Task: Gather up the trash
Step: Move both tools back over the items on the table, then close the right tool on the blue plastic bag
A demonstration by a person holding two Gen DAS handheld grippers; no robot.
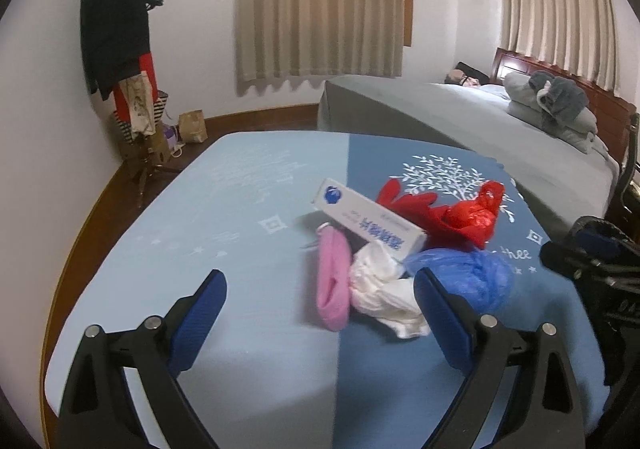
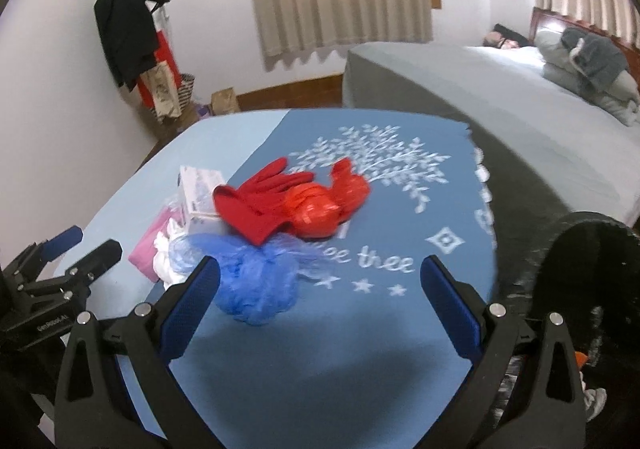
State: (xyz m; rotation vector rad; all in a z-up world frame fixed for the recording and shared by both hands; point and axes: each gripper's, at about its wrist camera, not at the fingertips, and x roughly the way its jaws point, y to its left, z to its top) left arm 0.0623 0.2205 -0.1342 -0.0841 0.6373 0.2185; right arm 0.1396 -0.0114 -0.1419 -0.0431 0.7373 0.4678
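Left wrist view shows nothing collected yet: the crumpled blue plastic bag (image 1: 468, 277), white tissue wad (image 1: 384, 293), glossy red bag (image 1: 476, 215), cardboard box (image 1: 368, 219), pink cloth (image 1: 334, 285) and red glove (image 1: 404, 201) lie heaped mid-tabletop (image 1: 200, 209); the left claw (image 1: 320, 289) and right claw (image 2: 320, 281) both gape empty.

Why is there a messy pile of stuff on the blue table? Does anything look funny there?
Yes, a jumble sits on the table: a white box lies tilted across a pink cloth and a white wad, beside a red glove and crumpled red bag and blue bag. Nothing looks spilled.
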